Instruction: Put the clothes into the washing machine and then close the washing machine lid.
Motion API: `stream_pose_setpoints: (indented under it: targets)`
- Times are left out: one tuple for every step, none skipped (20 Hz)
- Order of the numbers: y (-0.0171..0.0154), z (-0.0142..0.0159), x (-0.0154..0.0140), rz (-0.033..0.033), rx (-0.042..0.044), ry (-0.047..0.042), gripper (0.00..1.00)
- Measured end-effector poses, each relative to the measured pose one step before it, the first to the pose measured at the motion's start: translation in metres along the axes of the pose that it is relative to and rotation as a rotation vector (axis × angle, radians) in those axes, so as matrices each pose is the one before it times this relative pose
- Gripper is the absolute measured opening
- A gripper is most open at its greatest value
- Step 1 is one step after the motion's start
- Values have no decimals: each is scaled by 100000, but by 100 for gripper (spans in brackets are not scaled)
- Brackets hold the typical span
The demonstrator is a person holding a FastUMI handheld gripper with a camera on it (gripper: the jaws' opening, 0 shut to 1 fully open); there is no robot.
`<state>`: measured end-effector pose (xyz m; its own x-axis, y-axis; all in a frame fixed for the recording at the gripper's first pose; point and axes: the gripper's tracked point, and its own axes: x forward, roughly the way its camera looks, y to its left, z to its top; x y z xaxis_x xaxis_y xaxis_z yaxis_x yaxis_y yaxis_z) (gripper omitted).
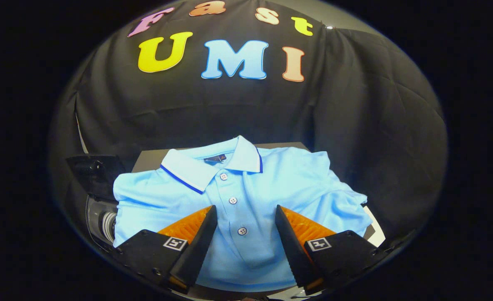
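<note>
A light blue polo shirt (246,188) with a dark-edged collar and a buttoned placket lies folded on a dark tabletop (146,158). My gripper (246,211) hovers over the shirt's front, open, its two fingers standing either side of the placket with the lowest button between them. Neither finger presses on the cloth. To the left of the shirt, partly hidden behind it, the washing machine (100,213) sits with its dark lid (94,169) raised and part of the drum rim showing.
The booth's black cloth wall hangs close behind the table. A pale patch of surface (376,234) shows past the shirt's right sleeve.
</note>
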<state>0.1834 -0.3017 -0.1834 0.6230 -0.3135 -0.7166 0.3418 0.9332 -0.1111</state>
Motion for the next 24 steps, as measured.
stream_pose_setpoints:
  targets:
    - [62,-148,146,1921,2505,1320,87]
    - [-61,173,25,1162,2724,-335,88]
    - [-202,-280,362,-409,1282,151,85]
    - [-25,66,-245,-975,-1682,-1020,82]
    - [35,79,205,-1094,-1792,-1271,66]
    - [149,88,-43,-1931,-4849,-2313,54]
    - [-42,50,-98,-2165,-2975,-1226,43]
    - [-54,25,-12,-1909,-1549,-95,31]
    - [155,-23,-389,429,-2280,-1832,20]
    - [217,121,-344,-315,-1088,81,11]
    - [87,152,49,432,0,-1281,3]
    - [328,249,-460,1703,-425,-1544,3]
    - [465,182,-132,1531,-191,-2263,2]
    - [230,518,-560,583,485,-2321,1]
    - [109,406,-603,309,-5,-2303,1]
    - [200,346,-372,221,564,-1391,1]
    - [469,446,-695,619,405,-1881,1]
    - [481,461,-537,631,481,-2047,1]
    - [349,486,-783,461,399,-1772,1]
    - [526,619,-589,128,-316,-1914,1]
    - [512,540,-679,353,-522,-1624,1]
    - [562,520,-498,-80,-305,-1058,1]
    - [699,324,-585,540,-354,-1202,1]
    - [683,399,-550,699,47,-882,1]
